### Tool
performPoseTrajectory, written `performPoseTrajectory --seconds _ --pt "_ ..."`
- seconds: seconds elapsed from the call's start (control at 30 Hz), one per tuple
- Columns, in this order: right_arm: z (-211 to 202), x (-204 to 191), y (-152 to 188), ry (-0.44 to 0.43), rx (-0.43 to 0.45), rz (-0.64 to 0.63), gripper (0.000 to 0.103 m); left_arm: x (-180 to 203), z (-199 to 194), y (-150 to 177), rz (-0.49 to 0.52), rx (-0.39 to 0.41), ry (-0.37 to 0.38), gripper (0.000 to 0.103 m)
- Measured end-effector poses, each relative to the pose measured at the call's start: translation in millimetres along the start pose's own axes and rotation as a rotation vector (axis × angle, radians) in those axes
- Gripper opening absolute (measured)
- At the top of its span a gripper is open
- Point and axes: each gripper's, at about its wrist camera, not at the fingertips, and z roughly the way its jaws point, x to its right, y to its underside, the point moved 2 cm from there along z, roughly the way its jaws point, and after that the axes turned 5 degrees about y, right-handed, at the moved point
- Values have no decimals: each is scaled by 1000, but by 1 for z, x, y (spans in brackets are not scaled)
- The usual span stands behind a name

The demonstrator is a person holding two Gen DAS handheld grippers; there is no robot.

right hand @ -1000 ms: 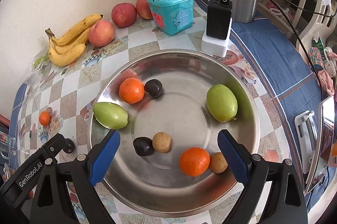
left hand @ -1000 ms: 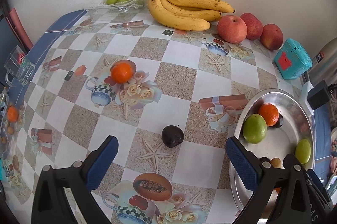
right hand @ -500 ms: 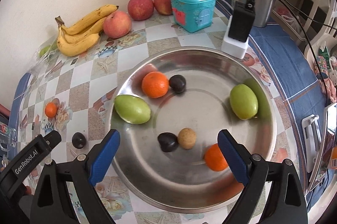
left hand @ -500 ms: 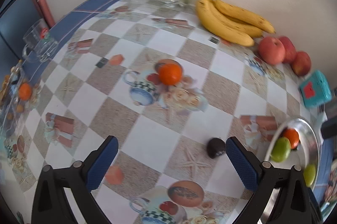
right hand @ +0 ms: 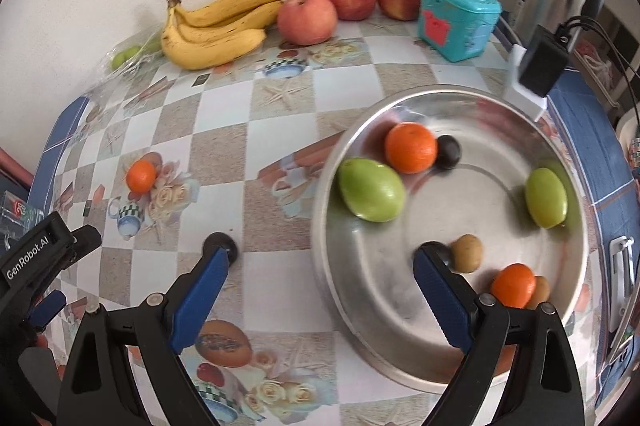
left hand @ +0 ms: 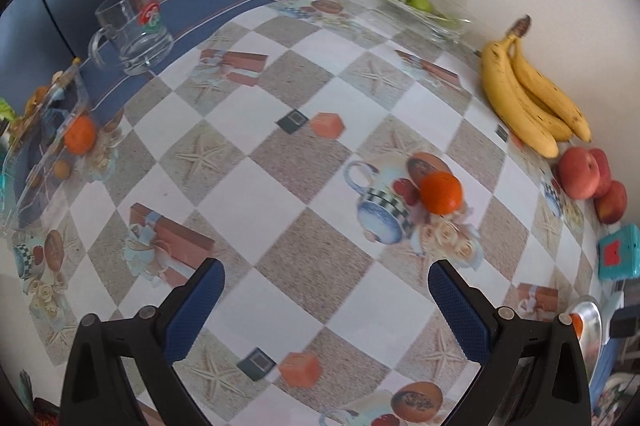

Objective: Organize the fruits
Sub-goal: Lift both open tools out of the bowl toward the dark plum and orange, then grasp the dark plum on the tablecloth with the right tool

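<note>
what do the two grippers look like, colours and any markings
Both match: the left gripper and right gripper have black plastic frames with triangular cut-outs and small silver screws, each carrying two blue textured pads. In the right wrist view, the left gripper's black body shows white "GenRobot.AI" lettering. No cables or sleeves show on them.

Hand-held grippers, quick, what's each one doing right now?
Left hand-held gripper: open, holding nothing, above the tablecloth.
Right hand-held gripper: open, holding nothing, over the metal bowl's left rim.
</note>
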Motion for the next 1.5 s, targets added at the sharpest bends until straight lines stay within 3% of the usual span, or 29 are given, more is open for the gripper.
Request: performPoseTrajectory --seconds 0.3,0.6,1.0,1.23,1.43,1.5 --pt "3 -37 2 -62 5 -54 94 -30 3 -15 -88 -2 -12 103" --pt "9 -58 7 -77 1 -104 94 -28 10 -16 -64 -28 -7 103" --pt "21 -66 14 -106 28 -123 92 -20 39 2 6 -94 -67 103" --pt "31 -63 17 -123 10 -105 50 -19 41 3 4 -95 -67 103" --pt "32 -61 17 -140 7 -94 34 -18 42 5 6 -97 -65 103" --pt "32 -61 17 -144 10 -94 34 -18 42 5 6 -96 -64 103"
